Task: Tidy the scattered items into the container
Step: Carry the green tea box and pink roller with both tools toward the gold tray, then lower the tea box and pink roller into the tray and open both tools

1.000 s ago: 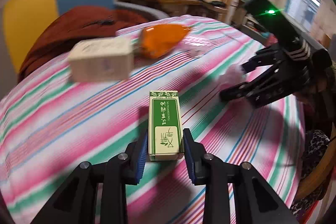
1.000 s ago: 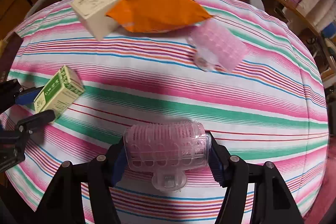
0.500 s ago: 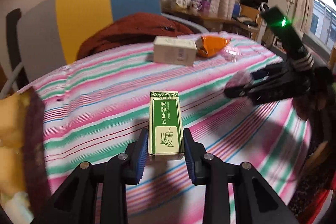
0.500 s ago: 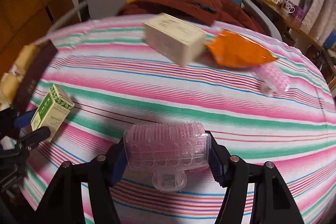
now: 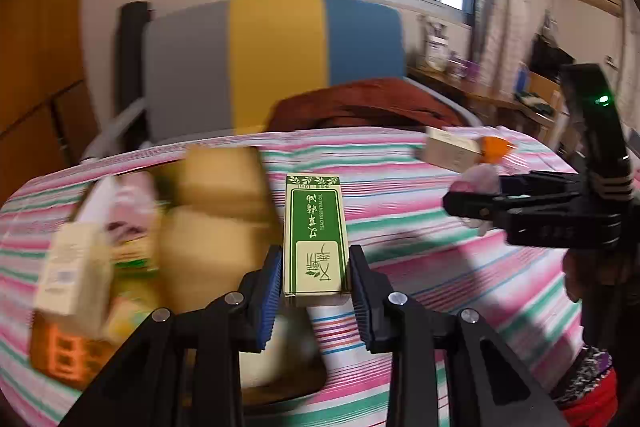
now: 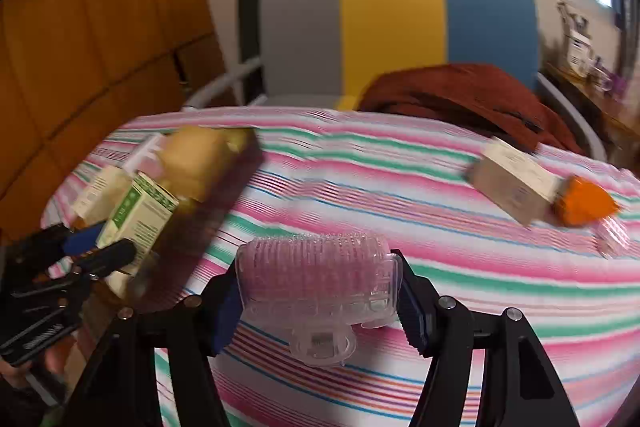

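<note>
Left gripper is clamping the green-and-cream cardboard box with printed lettering between its blue-padded fingers; the box is sitting upright in the jaws, raised above the pink, green and white striped tablecloth. Right gripper is clamping the translucent pink plastic hair roller crosswise, also above the tablecloth. The brown, blurred container is lying at the tablecloth's left edge, with cartons inside it; the green-and-cream box is hanging just beside its near end. A beige rectangular carton is touching an orange foil packet at the tablecloth's far right, with a second pink roller just beside them.
</note>
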